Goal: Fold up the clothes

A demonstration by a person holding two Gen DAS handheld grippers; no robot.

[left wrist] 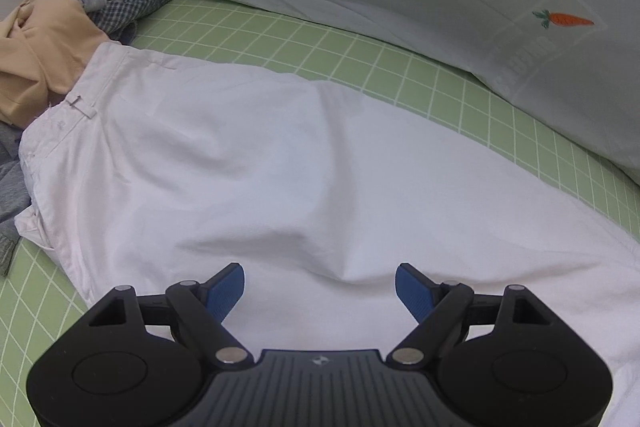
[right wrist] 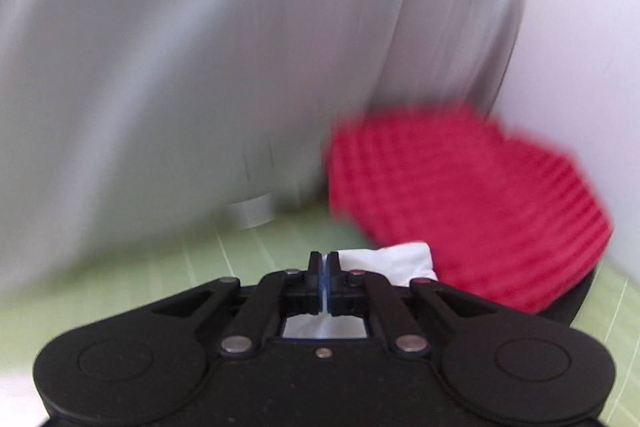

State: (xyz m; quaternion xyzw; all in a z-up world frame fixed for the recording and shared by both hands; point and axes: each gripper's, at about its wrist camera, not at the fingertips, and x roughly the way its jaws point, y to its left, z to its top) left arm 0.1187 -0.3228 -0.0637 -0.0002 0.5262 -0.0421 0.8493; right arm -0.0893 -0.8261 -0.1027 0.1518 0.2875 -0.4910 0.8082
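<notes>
Green checked bedding [left wrist: 400,75] lies under everything. At its left edge sits a heap of clothes [left wrist: 44,39]. Beside the heap, white trousers [left wrist: 260,167] lie spread flat across the middle. The left gripper [left wrist: 320,285] hangs over them with its blue pads wide apart. The right gripper [right wrist: 325,269] is pressed together, pinching white cloth [right wrist: 396,261], near a red knitted thing [right wrist: 460,195].

The supporting surface was a green mat with a white grid [left wrist: 352,39]. White trousers [left wrist: 260,163] lay spread flat on it directly ahead of the left tongs, waistband to their left. Beyond the waistband, 1 pile of garments [left wrist: 52,39] rested on the mat. Ahead and right of the right tongs lay a red ribbed textile [right wrist: 460,195], blurred.
</notes>
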